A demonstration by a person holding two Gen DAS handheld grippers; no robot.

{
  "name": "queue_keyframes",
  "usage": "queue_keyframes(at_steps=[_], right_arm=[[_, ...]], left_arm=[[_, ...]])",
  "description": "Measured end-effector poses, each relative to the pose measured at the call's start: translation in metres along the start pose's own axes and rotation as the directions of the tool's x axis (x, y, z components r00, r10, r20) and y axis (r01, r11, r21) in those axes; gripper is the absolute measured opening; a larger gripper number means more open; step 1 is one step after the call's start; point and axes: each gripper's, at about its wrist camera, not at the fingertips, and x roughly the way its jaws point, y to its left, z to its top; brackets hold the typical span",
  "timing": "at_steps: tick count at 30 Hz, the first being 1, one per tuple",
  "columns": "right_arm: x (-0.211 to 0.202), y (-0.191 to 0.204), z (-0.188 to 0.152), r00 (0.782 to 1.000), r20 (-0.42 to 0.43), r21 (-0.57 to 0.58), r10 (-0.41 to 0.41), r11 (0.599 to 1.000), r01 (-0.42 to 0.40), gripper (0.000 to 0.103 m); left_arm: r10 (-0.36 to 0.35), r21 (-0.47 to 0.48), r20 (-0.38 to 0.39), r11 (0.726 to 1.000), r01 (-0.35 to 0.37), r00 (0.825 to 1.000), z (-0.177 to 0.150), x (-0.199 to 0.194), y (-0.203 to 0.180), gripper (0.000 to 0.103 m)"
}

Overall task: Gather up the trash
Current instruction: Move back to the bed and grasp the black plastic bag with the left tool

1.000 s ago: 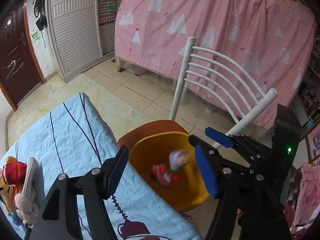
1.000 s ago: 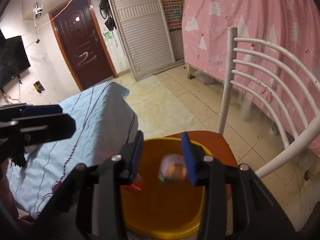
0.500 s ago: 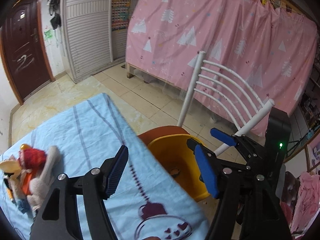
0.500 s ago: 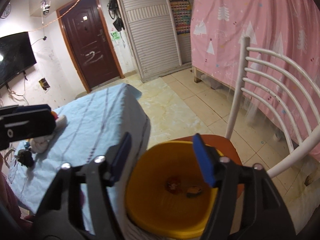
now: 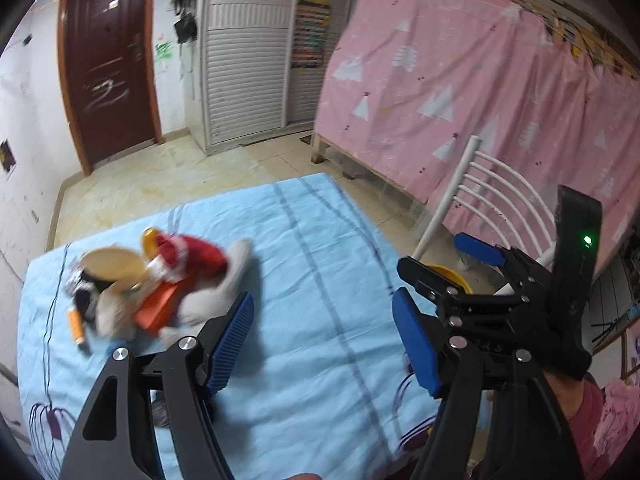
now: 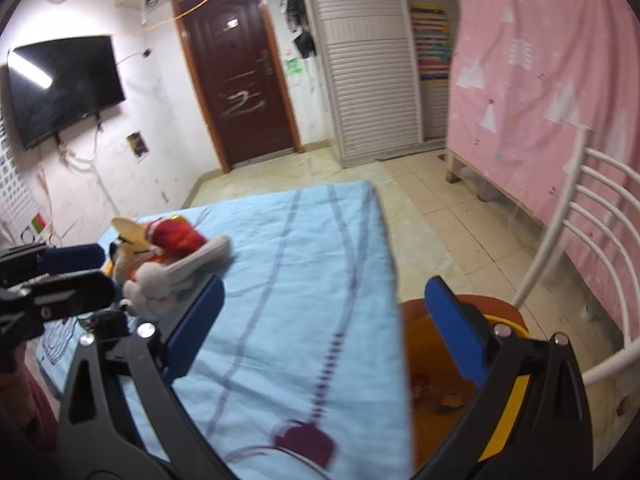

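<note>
wrapper dropped, trash [image 6: 448, 398] under right jaws, parted

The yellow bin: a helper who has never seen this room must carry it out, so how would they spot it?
Find the table under the light blue cloth; at its right edge stands a white chair with a curved barred back. The yellow bin sits on that chair's brown seat, with bits of trash inside. It is the only bright yellow container; the heap of toys lies on the cloth.
</note>
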Motion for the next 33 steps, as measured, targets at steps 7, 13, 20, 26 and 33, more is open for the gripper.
queue_keyframes(at_steps=[7, 13, 20, 26, 33], right_arm=[[0.024, 0.052, 0.005, 0.997, -0.048, -0.063, 0.064, 0.996, -0.067, 0.096], [0.038, 0.079, 0.003, 0.992, -0.083, -0.079, 0.095, 0.992, -0.101, 0.096], [0.056, 0.109, 0.001, 0.977, -0.135, -0.076, 0.164, 0.982, -0.176, 0.096], [0.073, 0.128, -0.004, 0.966, -0.177, -0.08, 0.188, 0.976, -0.205, 0.096], [0.086, 0.14, -0.007, 0.96, -0.201, -0.081, 0.195, 0.973, -0.214, 0.093]], left_arm=[[0.051, -0.005, 0.004, 0.999, -0.051, 0.999, -0.024, -0.015, 0.044, 0.066], [0.087, 0.039, -0.019, 0.996, -0.086, 0.996, -0.045, -0.009, 0.066, 0.069], [0.109, 0.098, -0.075, 0.99, -0.102, 0.991, -0.068, 0.018, 0.089, 0.068], [0.132, 0.135, -0.077, 0.983, -0.121, 0.988, -0.076, 0.031, 0.1, 0.029], [0.134, 0.138, -0.05, 0.982, -0.126, 0.99, -0.084, 0.026, 0.111, 0.02]])
